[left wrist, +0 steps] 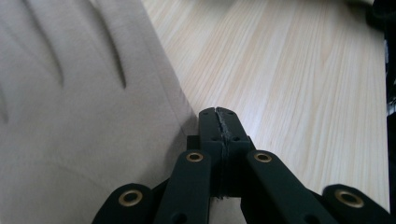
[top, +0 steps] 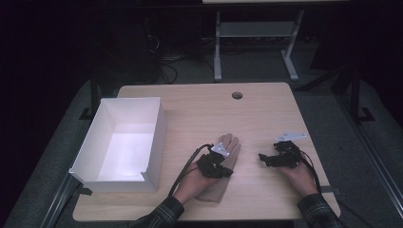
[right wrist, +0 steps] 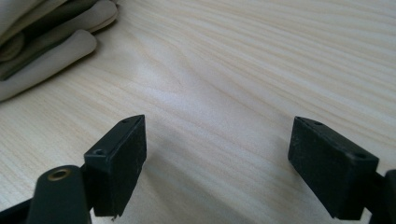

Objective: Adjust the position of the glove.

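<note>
The left tongs [left wrist: 219, 122], fully closed at the beige glove's [top: 227, 159] edge (nothing visibly pinched), may slip off; the right tongs [right wrist: 217, 154] stand wide.

The person wears plaid sleeves [top: 164, 213]. Each black tool [top: 215, 164] has brass-ringed pivots [left wrist: 194, 157], a grey plate [top: 291, 137] and trailing black cable [top: 187, 166].

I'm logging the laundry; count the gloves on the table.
1 glove for certain, beige, mid-table right of the white box, under the shut left tongs. Layered fingers suggest a second may lie beneath.
</note>
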The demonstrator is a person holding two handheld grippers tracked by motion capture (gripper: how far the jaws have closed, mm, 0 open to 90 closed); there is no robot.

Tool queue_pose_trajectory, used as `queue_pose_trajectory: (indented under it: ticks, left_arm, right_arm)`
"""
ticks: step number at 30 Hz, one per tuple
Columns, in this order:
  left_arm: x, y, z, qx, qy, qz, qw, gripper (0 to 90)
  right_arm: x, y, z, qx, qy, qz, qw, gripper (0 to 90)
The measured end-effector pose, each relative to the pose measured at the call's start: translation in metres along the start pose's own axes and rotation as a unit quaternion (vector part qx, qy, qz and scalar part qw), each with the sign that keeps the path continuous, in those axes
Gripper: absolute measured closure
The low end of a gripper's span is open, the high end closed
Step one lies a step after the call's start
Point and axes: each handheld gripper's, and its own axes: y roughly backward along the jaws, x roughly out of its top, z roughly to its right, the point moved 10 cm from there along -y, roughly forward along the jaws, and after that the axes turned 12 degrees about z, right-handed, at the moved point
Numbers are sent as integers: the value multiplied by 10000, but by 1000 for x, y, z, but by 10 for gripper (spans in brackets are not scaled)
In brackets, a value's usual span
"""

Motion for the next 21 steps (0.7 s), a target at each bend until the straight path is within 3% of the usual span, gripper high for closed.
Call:
queue_pose_trajectory:
  ticks: [4,14,19,21]
  left_arm:
    - [-9,17,-8,133,-61,-160,9998,895]
    - [-15,35,-19,310,7,-176,9994,888]
    - [-8,39,-18,358,22,-58,9993,835]
    - [-3,43,-18,394,-1,-14,9992,729]
  right_arm:
    - [-1,-2,-1,-123,74,24,9999,158]
    - [-1,-4,0,-110,133,154,9997,132]
    - [-1,-4,0,-109,135,155,9997,132]
    - [-1,-4,0,-109,135,154,9997,132]
